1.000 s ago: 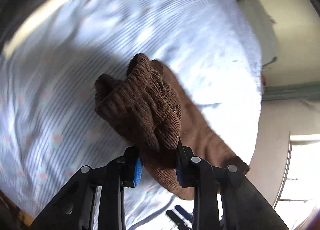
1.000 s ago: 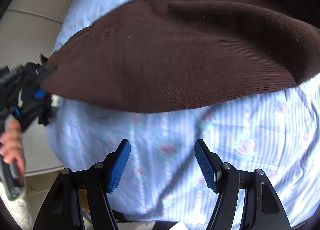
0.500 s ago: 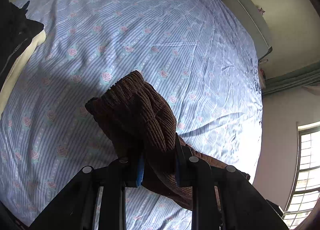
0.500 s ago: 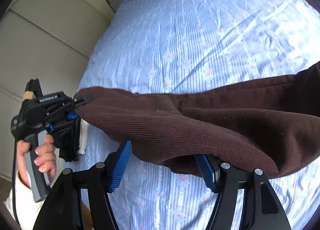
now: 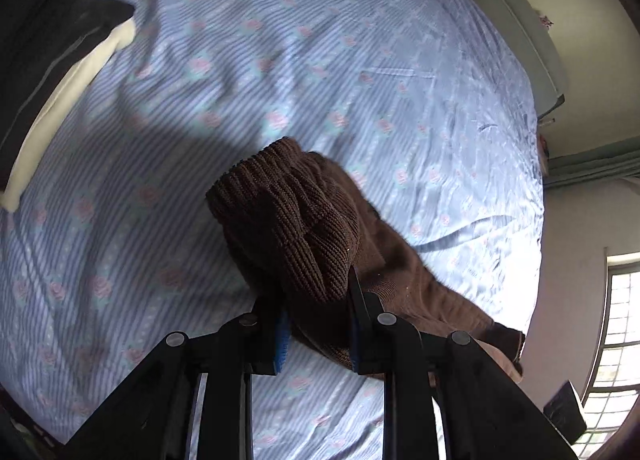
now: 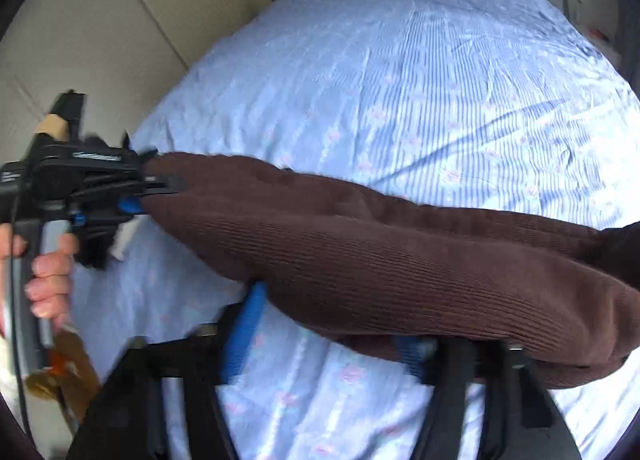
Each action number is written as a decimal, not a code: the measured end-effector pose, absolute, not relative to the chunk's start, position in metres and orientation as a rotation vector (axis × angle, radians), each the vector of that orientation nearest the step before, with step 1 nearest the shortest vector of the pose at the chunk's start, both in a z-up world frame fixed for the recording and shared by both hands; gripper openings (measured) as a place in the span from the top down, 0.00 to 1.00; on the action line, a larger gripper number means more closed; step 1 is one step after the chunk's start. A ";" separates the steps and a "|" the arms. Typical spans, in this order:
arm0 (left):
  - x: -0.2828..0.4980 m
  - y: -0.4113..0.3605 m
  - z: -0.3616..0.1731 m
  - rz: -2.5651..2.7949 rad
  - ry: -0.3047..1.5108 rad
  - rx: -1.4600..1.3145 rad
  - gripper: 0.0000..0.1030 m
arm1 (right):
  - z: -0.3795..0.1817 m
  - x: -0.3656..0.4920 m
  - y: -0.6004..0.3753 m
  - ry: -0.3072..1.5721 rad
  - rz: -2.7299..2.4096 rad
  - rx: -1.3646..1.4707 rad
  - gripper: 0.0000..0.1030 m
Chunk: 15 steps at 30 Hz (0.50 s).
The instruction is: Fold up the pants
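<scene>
Two grippers worked over a striped floral bedsheet. The left gripper was clamped on the ribbed cuff of the brown pants, which stretched rightward across the right gripper's spread, empty fingers. Dark clothing lay far ahead-left; a window stood right.

Floral-striped bed, barred window

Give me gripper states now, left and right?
Left gripper: shut on the brown pants.
Right gripper: open, fingers reaching under the pants, not clamped.
</scene>
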<state>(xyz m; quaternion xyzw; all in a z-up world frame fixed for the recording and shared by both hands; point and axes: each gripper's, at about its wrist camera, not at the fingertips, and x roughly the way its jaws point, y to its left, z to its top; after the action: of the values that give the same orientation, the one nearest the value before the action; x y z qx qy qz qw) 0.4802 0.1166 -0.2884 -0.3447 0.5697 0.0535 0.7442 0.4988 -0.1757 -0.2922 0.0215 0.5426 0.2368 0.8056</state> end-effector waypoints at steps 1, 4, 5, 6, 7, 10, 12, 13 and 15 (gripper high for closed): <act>0.474 0.119 -0.292 0.124 1.258 -0.767 0.78 | -0.299 0.501 -0.177 1.205 0.525 0.076 0.72; 0.451 0.122 -0.300 0.133 1.277 -0.760 0.78 | -0.303 0.488 -0.183 1.272 0.576 0.143 0.82; 0.442 0.121 -0.301 0.132 1.284 -0.743 0.78 | -0.299 0.481 -0.185 1.270 0.588 0.135 0.83; 0.435 0.120 -0.302 0.132 1.289 -0.733 0.78 | -0.295 0.472 -0.186 1.282 0.599 0.131 0.85; 0.427 0.119 -0.304 0.135 1.298 -0.725 0.78 | -0.294 0.464 -0.187 1.305 0.608 0.137 0.86; 0.406 0.120 -0.318 0.151 1.349 -0.727 0.78 | -0.307 0.449 -0.188 1.357 0.615 0.127 0.87; 0.396 0.124 -0.332 0.173 1.376 -0.745 0.78 | -0.329 0.448 -0.189 1.419 0.595 0.151 0.87; 0.393 0.125 -0.338 0.179 1.387 -0.751 0.78 | -0.339 0.448 -0.189 1.445 0.581 0.162 0.87; 0.392 0.127 -0.347 0.198 1.410 -0.744 0.76 | -0.352 0.449 -0.190 1.484 0.561 0.186 0.86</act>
<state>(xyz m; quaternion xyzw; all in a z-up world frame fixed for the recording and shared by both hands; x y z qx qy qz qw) 0.3916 0.1267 -0.3467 -0.3334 0.6316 0.0888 0.6942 0.4489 -0.1899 -0.3518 0.0836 0.6657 0.2514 0.6976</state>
